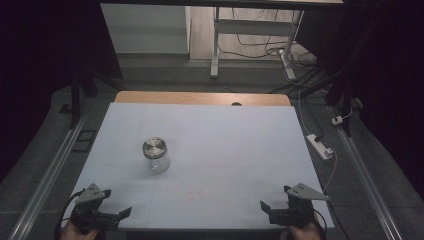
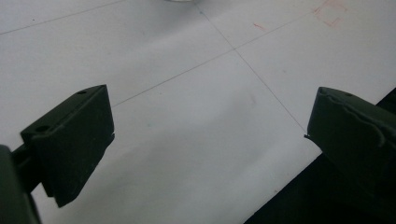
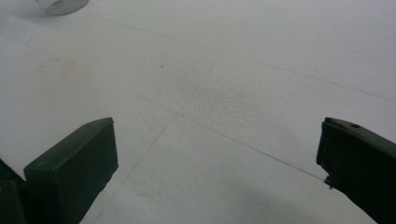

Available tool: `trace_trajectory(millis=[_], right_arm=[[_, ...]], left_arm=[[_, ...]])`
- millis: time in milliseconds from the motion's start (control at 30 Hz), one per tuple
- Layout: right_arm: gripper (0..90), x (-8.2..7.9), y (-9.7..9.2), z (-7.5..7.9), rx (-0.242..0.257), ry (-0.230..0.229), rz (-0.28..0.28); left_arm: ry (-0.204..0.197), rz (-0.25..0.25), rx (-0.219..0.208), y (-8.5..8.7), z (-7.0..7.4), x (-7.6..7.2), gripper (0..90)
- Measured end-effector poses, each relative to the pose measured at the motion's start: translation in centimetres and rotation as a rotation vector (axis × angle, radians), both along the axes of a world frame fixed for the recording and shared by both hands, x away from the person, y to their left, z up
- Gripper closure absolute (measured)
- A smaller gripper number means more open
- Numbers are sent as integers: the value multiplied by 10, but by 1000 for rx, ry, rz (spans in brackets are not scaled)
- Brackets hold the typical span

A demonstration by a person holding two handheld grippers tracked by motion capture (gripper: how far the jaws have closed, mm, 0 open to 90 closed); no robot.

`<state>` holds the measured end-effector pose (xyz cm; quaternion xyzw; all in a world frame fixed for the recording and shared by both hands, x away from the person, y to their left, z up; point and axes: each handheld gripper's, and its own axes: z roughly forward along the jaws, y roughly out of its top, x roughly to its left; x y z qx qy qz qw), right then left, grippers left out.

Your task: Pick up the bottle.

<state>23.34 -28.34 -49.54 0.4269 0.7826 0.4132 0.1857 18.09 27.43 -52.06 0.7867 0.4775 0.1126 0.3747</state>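
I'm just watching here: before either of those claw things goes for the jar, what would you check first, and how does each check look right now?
1. Jar upright on the table: ok.
2. Lid on the jar: ok; whether it is screwed tight, cannot tell.
3. Left gripper open and holding nothing: ok, the left gripper view shows bare table between its jaws.
4. Right gripper open and holding nothing: ok, same in the right gripper view.
5. Path from each gripper to the jar free of other things: ok.
6. Jar nearer the left gripper, so a shorter reach from that side: ok, probably.
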Motion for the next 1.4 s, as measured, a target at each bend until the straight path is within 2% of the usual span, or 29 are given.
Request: trace_trajectory(millis=[367,567,967,1067,1400], right_arm=[[0,1,2,-1,-15,13,29],[0,2,4,-1,-26,20,41],[0,3,5,-2,-37,27,51],[0,3,5,-2,-35,30,50],[0,4,6,-2,-39,31,58]], left_arm=[[14,-32,-20,1,-1,1,16],[24,-45,-11,0,-1,2,6],[23,-45,1,-2,0,2,0],[25,-28,9,-3,0,3,0],[-2,-30,-10,-4,2,5,0]])
